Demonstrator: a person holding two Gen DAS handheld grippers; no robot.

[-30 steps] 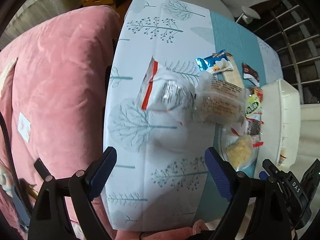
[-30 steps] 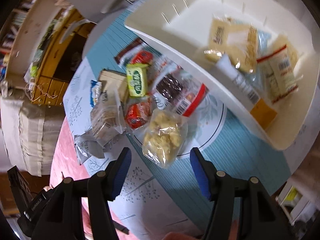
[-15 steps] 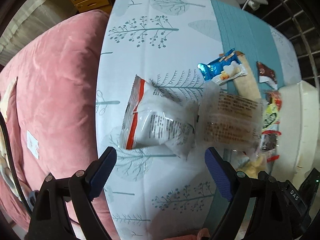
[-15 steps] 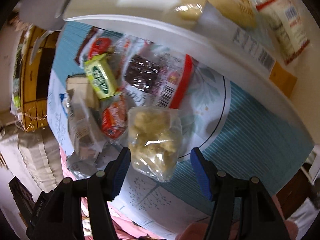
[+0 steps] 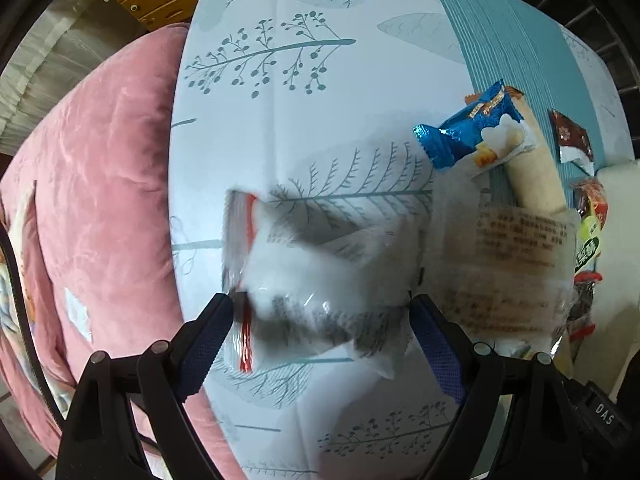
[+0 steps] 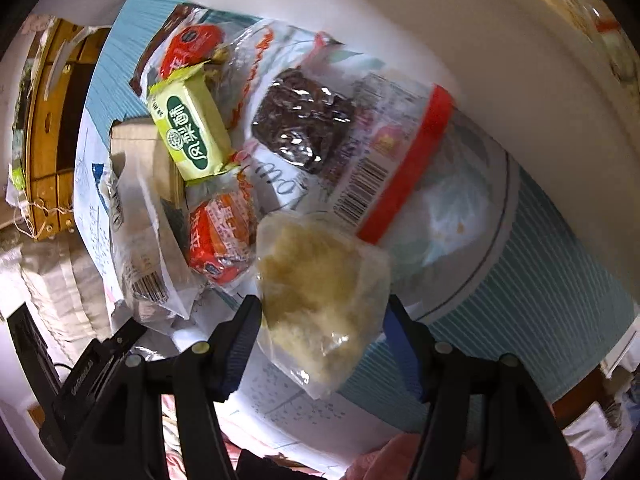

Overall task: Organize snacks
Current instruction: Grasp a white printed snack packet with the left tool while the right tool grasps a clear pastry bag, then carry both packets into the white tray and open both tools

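Straight below me in the left wrist view lies a white snack bag point(image 5: 320, 292) with a red stripe and black print, flat on the tree-patterned tablecloth point(image 5: 304, 92). My left gripper point(image 5: 320, 312) is open, a blue pad at each end of the bag, not squeezing it. In the right wrist view a clear bag of pale yellow crumbly snack point(image 6: 320, 300) lies between the fingers of my right gripper point(image 6: 320, 316), which is open and straddles it. Behind that bag is a heap of packets, and the white tray point(image 6: 500, 48) stands beyond them.
A clear printed packet point(image 5: 516, 272), a blue wrapper point(image 5: 472, 132) and a cream stick pack point(image 5: 536, 176) lie right of the white bag. A green pack point(image 6: 192, 136), a dark brownie bag point(image 6: 308, 120) and red packs point(image 6: 224, 232) crowd the heap. A pink cushion point(image 5: 80, 208) borders the table's left.
Both grippers have come down. The white bag now sits between the left fingers, and the yellow bag between the right fingers. Neither jaw width has changed.
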